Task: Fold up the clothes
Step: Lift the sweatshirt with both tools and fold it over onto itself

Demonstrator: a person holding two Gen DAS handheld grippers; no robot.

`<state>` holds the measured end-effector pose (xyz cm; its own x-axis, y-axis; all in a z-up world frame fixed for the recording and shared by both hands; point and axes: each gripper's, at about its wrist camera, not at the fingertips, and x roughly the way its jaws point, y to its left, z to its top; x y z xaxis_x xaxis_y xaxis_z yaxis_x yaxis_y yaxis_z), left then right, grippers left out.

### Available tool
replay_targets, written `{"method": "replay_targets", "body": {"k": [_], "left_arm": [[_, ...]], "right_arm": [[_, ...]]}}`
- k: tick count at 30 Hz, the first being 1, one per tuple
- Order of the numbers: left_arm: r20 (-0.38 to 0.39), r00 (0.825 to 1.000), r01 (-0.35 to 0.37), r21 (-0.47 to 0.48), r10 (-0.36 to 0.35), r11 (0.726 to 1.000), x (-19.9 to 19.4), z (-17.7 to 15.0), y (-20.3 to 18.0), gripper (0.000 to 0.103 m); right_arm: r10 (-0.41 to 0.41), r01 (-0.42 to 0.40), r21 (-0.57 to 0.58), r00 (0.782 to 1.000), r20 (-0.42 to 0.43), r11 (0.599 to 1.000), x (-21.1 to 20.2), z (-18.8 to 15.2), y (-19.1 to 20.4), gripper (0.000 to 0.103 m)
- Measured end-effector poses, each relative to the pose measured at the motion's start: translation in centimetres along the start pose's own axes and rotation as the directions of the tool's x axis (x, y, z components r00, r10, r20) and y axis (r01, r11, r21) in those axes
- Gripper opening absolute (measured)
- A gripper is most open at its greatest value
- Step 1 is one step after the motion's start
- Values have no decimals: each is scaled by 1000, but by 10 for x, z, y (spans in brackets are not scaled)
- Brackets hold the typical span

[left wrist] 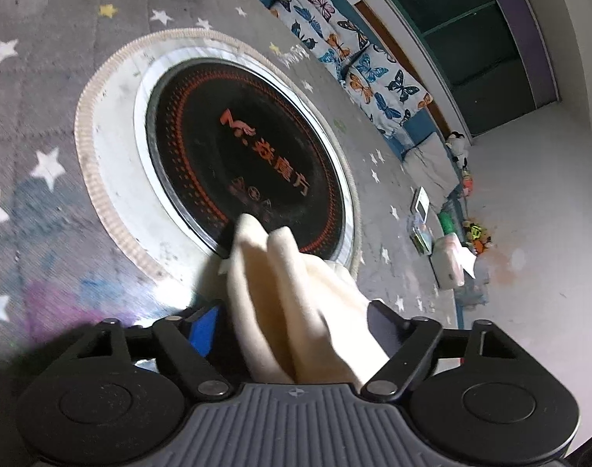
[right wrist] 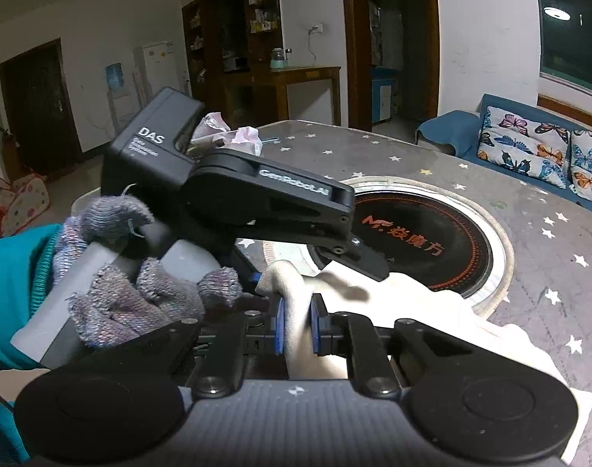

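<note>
A cream cloth [left wrist: 280, 272] lies bunched on the grey star-patterned table cover [left wrist: 43, 78], its end reaching onto the round black cooktop [left wrist: 249, 148]. My left gripper [left wrist: 292, 315] straddles the bunched cloth. Its blue pad [left wrist: 204, 330] stands a little off the fabric. In the right wrist view the left gripper [right wrist: 335, 233] hangs just above the cloth [right wrist: 432, 311], held by a gloved hand [right wrist: 140, 284]. My right gripper [right wrist: 297, 323] is shut on a raised fold of the cloth between its blue pads [right wrist: 279, 323].
The cooktop [right wrist: 432, 241] sits in a pale ring at the table's middle. Crumpled pink paper [right wrist: 233, 136] lies at the far side. A sofa with butterfly cushions [right wrist: 529, 148] runs along the table's right. Small items [left wrist: 420, 225] lie near the table edge, and toys [left wrist: 475, 233] on the floor.
</note>
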<state>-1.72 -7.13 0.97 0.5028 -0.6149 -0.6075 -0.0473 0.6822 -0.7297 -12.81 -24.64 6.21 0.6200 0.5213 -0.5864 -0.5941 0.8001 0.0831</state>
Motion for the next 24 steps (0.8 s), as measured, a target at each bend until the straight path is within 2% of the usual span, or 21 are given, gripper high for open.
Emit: {"method": "replay_targets", "body": {"k": [1,5,15,19,24], "left_arm": [[-8,1000,3,-3,-3,1000,1,0,0,70],[-33,999,-1,-14,0,1000,8,-3,2,42],[-28,999,-37,34,38,999,12,-7,-3,27],[-28,999,-41,43,42,998,11,-8,-2,25],[-28,999,-38,46,39,998,12,-8,-1,25]], "right_arm": [[3,-3,0,1000,0,1000,0,-1,0,12],[16,-16,-6,1000,-5,1000,0,-2,3,12],[23,-24,-8,1000,-16,1000,1,-5,4,13],[17,-17,13,1000,-14,1000,-7,-7,0,14],[-25,25,68,1000,-7,997,-23,-14,-15,23]]}}
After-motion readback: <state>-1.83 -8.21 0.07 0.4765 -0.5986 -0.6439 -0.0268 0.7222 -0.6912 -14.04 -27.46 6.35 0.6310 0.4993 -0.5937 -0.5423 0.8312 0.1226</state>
